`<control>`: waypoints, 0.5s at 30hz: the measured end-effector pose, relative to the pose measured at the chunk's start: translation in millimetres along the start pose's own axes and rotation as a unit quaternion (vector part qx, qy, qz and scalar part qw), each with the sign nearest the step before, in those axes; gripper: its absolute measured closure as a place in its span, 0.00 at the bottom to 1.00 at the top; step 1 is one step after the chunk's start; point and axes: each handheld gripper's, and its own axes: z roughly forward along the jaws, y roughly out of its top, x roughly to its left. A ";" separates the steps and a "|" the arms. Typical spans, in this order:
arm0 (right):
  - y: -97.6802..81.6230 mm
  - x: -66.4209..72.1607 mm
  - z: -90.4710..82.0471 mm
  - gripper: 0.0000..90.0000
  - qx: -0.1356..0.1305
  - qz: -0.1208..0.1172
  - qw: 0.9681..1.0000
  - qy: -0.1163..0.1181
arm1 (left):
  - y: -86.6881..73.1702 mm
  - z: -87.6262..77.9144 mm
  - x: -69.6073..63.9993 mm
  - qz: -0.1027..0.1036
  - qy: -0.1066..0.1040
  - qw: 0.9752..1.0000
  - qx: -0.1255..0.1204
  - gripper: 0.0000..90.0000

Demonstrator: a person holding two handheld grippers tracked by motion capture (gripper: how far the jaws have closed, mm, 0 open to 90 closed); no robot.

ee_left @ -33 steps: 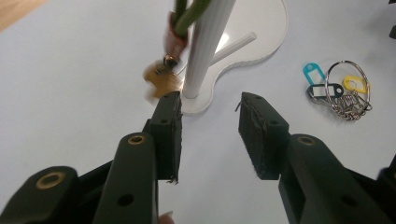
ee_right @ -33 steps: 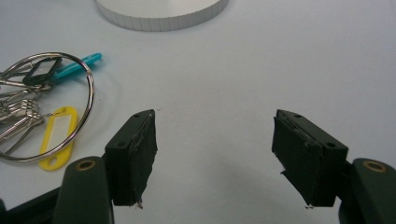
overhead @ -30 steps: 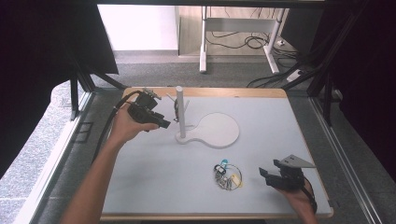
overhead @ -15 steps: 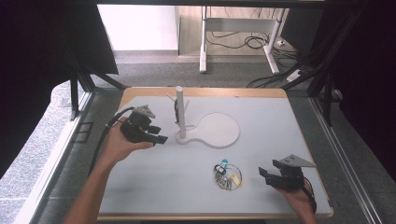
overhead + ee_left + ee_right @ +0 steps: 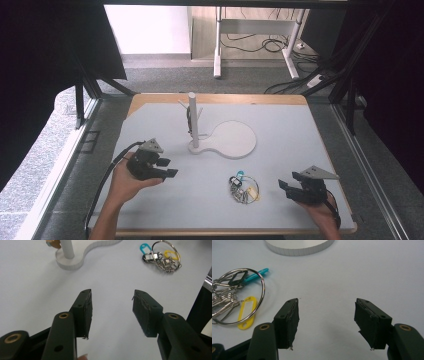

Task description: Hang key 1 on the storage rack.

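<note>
A bunch of keys (image 5: 243,187) on a large ring, with a blue tag and a yellow tag, lies on the grey table top at front centre. A white stand (image 5: 227,140) with an upright post (image 5: 192,117) sits farther back; a small dark item hangs from its peg. My left gripper (image 5: 169,167) hovers at front left, open and empty, its jaws having just been opening. In the left gripper view (image 5: 112,293) the keys (image 5: 162,258) lie ahead to the right. My right gripper (image 5: 287,181) rests right of the keys, open, its jaws closing a little with nothing between them (image 5: 327,302); the keys (image 5: 237,297) lie left of its jaws.
The stand's round base (image 5: 299,246) lies beyond the right gripper. A wooden edge (image 5: 215,97) borders the table. Black curtains hang on both sides, and desk legs with cables (image 5: 270,45) stand on the floor behind.
My left gripper has moved away from the stand's post, down and toward the table's front left, and its jaws stand wider. The right gripper has stayed in place.
</note>
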 end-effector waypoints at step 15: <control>7.1 -1.8 -3.0 0.42 0.015 0.012 0.999 0.029 | -32.2 4.6 -10.0 -0.014 0.009 1.000 -0.013 0.55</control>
